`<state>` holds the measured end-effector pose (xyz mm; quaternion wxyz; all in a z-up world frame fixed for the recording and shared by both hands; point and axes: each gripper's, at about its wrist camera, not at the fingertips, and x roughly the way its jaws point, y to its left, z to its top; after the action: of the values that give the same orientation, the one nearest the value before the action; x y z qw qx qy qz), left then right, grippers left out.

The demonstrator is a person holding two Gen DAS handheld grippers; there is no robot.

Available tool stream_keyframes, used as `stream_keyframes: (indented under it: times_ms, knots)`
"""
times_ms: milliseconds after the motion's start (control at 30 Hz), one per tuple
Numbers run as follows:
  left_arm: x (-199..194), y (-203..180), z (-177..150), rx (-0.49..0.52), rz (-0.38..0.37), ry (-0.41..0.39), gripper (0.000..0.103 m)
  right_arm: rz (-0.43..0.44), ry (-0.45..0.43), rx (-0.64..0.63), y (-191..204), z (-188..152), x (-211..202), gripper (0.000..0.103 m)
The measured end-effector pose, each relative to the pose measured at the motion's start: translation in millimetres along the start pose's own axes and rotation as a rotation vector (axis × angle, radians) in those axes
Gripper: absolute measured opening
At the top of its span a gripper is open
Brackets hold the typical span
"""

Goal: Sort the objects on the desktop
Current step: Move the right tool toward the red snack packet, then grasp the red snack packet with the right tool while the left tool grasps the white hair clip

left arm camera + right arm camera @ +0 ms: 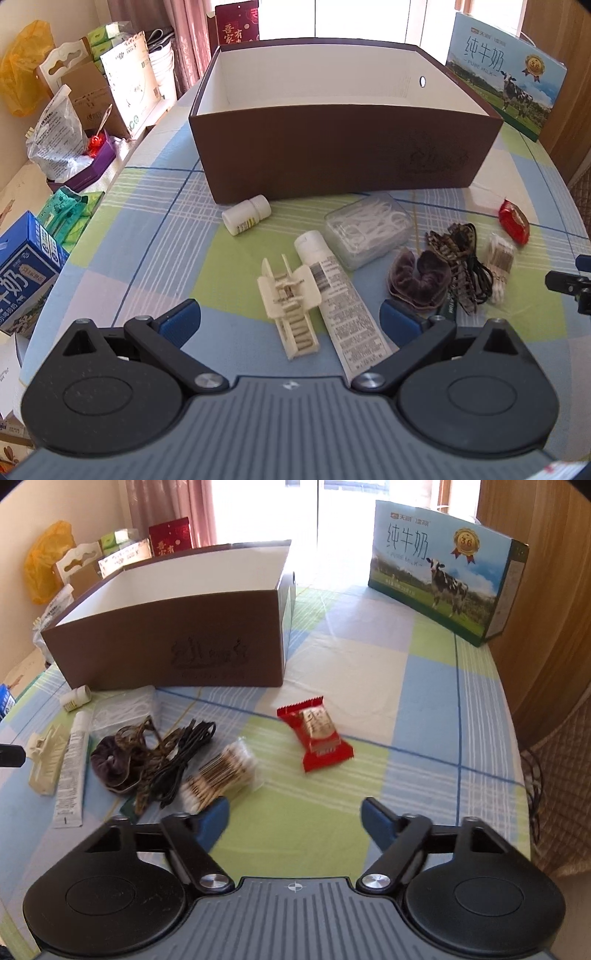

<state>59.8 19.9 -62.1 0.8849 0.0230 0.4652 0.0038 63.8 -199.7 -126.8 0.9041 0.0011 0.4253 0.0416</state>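
An open brown box (343, 155) with a white inside stands at the back of the table; it also shows in the right wrist view (166, 642). In front of it lie a white pill bottle (246, 215), a clear case of floss picks (367, 229), a white tube (340, 299), a cream hair claw (290, 306), a purple scrunchie (419, 282), a patterned band and black cable (461, 262), a cotton swab pack (218, 775) and a red snack packet (316, 733). My left gripper (290, 317) is open above the claw and tube. My right gripper (295, 821) is open, near the swabs and short of the packet.
A milk carton box (443, 568) stands at the back right. Boxes, bags and a blue milk carton (22, 273) crowd the left side beyond the table edge. A wooden wall (546, 590) is on the right. The checked tablecloth (406, 686) covers the table.
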Motion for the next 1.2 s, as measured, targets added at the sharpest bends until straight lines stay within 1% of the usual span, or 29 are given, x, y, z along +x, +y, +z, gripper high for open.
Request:
stream_keyframes:
  times_ms: [33,133,233,300,433,600,767,800,833,867,933,1000,1033,1200]
  knots:
    - [2,1,1,-0.002,-0.001,-0.002,0.102,0.009,-0.007,-0.009,-2,1,3,0.060]
    - [10,2,5,-0.005,-0.003,-0.001,0.102,0.030,-0.027,-0.043,-10,5,12,0.054]
    - [16,3,6,-0.003,-0.005,0.001,0.101,0.052,-0.047,-0.075,-19,11,23,0.050]
    - [20,2,7,-0.001,-0.007,0.004,0.099,0.062,-0.053,-0.098,-25,16,31,0.049]
    - [28,3,9,0.000,-0.006,0.015,0.098,0.073,-0.055,-0.141,-36,25,48,0.048]
    - [33,2,10,0.005,-0.012,0.028,0.098,0.083,-0.030,-0.154,-44,31,71,0.048]
    - [36,0,8,0.013,-0.020,0.039,0.098,0.095,-0.022,-0.161,-42,34,84,0.047]
    - [37,0,8,0.014,-0.021,0.041,0.098,0.098,-0.022,-0.165,-41,34,85,0.045]
    - [38,0,7,0.015,-0.022,0.042,0.098,0.101,-0.018,-0.168,-40,34,87,0.037]
    - [38,0,7,0.015,-0.022,0.044,0.098,0.105,-0.014,-0.170,-39,34,88,0.033]
    - [39,1,6,0.015,-0.022,0.046,0.097,0.102,-0.014,-0.165,-37,33,88,0.030]
    - [40,1,5,0.016,-0.029,0.047,0.093,0.090,-0.009,-0.154,-36,33,87,0.028]
    - [40,2,5,0.017,-0.031,0.047,0.093,0.081,-0.005,-0.146,-35,33,86,0.027]
    - [43,3,1,0.021,-0.051,0.045,0.086,0.031,0.008,-0.081,-31,27,71,0.027]
